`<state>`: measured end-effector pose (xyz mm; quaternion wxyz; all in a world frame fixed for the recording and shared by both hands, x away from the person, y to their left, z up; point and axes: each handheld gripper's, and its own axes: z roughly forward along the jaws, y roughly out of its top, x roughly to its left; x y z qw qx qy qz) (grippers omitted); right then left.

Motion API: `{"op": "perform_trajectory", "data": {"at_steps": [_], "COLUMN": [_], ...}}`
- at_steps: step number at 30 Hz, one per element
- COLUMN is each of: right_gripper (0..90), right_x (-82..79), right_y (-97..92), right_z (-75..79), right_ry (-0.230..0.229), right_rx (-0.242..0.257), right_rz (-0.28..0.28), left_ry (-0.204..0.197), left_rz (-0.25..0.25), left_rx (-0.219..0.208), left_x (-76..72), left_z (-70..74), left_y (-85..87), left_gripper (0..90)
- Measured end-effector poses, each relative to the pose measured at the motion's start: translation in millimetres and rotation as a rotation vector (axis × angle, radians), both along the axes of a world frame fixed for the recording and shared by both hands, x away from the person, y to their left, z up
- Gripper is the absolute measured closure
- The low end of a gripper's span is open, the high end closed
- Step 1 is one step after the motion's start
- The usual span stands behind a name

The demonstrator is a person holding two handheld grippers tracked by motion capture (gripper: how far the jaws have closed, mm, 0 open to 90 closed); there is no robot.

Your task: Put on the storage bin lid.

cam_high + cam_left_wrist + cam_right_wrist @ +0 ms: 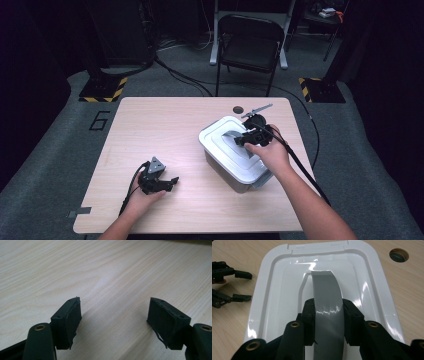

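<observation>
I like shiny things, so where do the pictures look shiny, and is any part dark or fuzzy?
Right gripper view: bright glare streaks on the white lid and across the grey handle held by the right gripper. Left gripper view: a soft pale sheen on the wooden table, far edge slightly fuzzy. High view: table lit, the room around it very dark.

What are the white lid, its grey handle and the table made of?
The white lid looks like glossy moulded plastic: bright glints, rounded ridges. The grey handle seems smooth plastic too, with a softer sheen. The table shows pale wood grain, matte; it could be real wood or a printed laminate.
</observation>
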<state>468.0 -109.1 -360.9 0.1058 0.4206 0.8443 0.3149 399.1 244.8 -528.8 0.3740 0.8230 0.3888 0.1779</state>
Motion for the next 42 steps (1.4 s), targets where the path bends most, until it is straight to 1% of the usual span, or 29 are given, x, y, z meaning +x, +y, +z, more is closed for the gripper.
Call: {"op": "perform_trajectory", "data": {"at_steps": [4, 5, 6, 7, 9, 10, 13, 17, 18, 19, 21, 22, 23, 26, 27, 29, 30, 32, 34, 36, 38, 39, 42], "right_gripper": [66.4, 66.3, 66.1, 64.1, 54.8, 52.4, 47.5, 43.0, 41.8, 41.7, 41.7, 41.7, 41.6, 41.1, 40.9, 40.9, 40.9, 40.9, 40.8, 40.7, 40.0, 39.6, 38.3], "right_x": [-2.0, -2.6, -3.8, -4.3, -4.3, -4.3, -5.3, -8.0, -8.5, -8.8, -10.1, -11.0, -11.4, -12.7, -13.2, -14.4, -15.0, -15.6, -17.8, -19.4, -21.3, -21.8, -24.2], "right_y": [-0.6, -0.5, -0.1, 0.0, 0.0, -0.4, -4.1, -12.9, -15.2, -18.2, -23.8, -26.9, -30.6, -41.4, -45.1, -51.3, -54.4, -61.0, -66.1, -72.2, -78.4, -81.7, -91.5], "right_z": [-3.0, -3.6, -3.8, -4.0, -3.2, -2.1, 2.3, 10.3, 12.5, 14.5, 18.1, 19.7, 21.0, 24.0, 24.7, 25.4, 25.3, 24.1, 23.4, 22.0, 20.4, 19.1, 15.0], "right_ry": [0.008, 0.004, -0.005, -0.013, -0.018, -0.028, -0.048, -0.081, -0.081, -0.085, -0.111, -0.108, -0.113, -0.127, -0.133, -0.126, -0.127, -0.138, -0.130, -0.133, -0.143, -0.148, -0.145], "right_rx": [0.008, 0.007, 0.007, 0.004, 0.015, 0.017, 0.028, 0.036, 0.047, 0.051, 0.042, 0.049, 0.053, 0.061, 0.060, 0.063, 0.063, 0.061, 0.061, 0.066, 0.061, 0.060, 0.065], "right_rz": [0.015, 0.018, 0.013, 0.017, 0.016, 0.013, 0.001, -0.023, -0.029, -0.025, -0.037, -0.043, -0.040, -0.062, -0.066, -0.084, -0.094, -0.096, -0.115, -0.124, -0.140, -0.143, -0.162], "left_ry": [0.002, 0.002, -0.007, 0.000, 0.002, -0.001, 0.004, -0.003, -0.001, -0.002, -0.001, -0.002, -0.002, 0.005, -0.001, -0.001, -0.001, 0.001, 0.001, -0.001, -0.002, 0.005, 0.004], "left_rz": [-0.002, -0.001, 0.004, 0.000, -0.002, 0.001, -0.003, 0.002, 0.000, 0.001, 0.001, 0.001, 0.001, -0.003, 0.001, 0.001, 0.001, -0.001, 0.000, 0.001, 0.001, 0.002, 0.008], "left_rx": [0.002, 0.001, -0.005, 0.000, 0.000, -0.001, 0.000, 0.000, 0.000, 0.000, 0.000, 0.000, 0.000, 0.001, 0.000, 0.000, 0.000, 0.001, 0.001, 0.000, 0.000, -0.006, 0.002], "left_x": [0.0, 0.0, 0.0, 0.0, 0.1, 0.0, 0.1, 0.0, 0.0, 0.0, 0.0, 0.0, 0.0, 0.0, 0.0, 0.0, 0.0, 0.0, 0.0, 0.0, 0.0, -0.2, 0.4], "left_z": [0.2, 0.2, -0.7, 0.0, 0.1, -0.1, 0.2, -0.2, -0.1, -0.1, -0.1, -0.1, -0.1, 0.3, 0.0, -0.1, -0.1, 0.1, 0.1, -0.1, -0.1, 0.0, 0.2], "left_y": [0.1, 0.1, -0.4, 0.0, 0.1, -0.1, 0.2, -0.2, 0.0, -0.1, -0.1, -0.1, -0.1, 0.2, -0.1, -0.1, -0.1, 0.0, 0.0, -0.1, -0.1, -0.3, 0.0], "left_gripper": [26.9, 26.9, 27.0, 27.0, 27.0, 27.0, 27.0, 27.0, 26.9, 27.0, 27.0, 27.0, 27.0, 26.9, 27.0, 26.9, 27.0, 27.0, 27.0, 27.0, 26.9, 26.9, 25.5]}}
